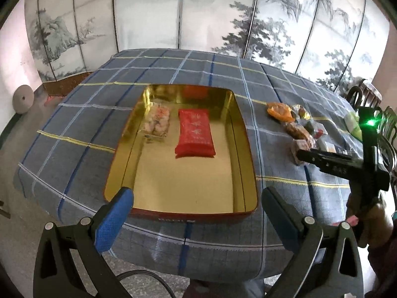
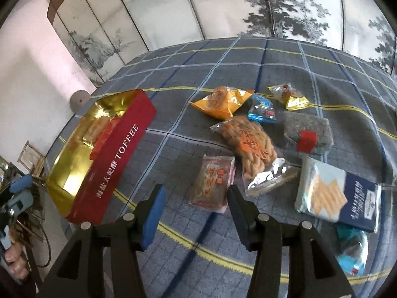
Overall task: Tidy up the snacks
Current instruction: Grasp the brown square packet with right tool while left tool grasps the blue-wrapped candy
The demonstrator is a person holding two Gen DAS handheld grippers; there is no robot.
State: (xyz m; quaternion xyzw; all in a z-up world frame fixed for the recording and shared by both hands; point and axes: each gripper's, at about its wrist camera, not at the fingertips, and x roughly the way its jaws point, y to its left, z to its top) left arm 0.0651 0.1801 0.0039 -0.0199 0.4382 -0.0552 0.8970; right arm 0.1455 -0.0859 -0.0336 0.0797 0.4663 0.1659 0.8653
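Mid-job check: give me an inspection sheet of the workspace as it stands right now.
Surface: table under a blue plaid cloth.
Job's things: open gold-lined tin holding a red packet and a clear packet; loose snacks beside it, including an orange bag, twisted-pastry pack, cracker box and pink packet.
Clutter: nothing seen.
Grippers: left gripper open, empty, over the tin's near edge; right gripper open, empty, above the pink packet.
Cables: black cable below the left gripper.
Surroundings: painted folding screen; chairs at the far right.
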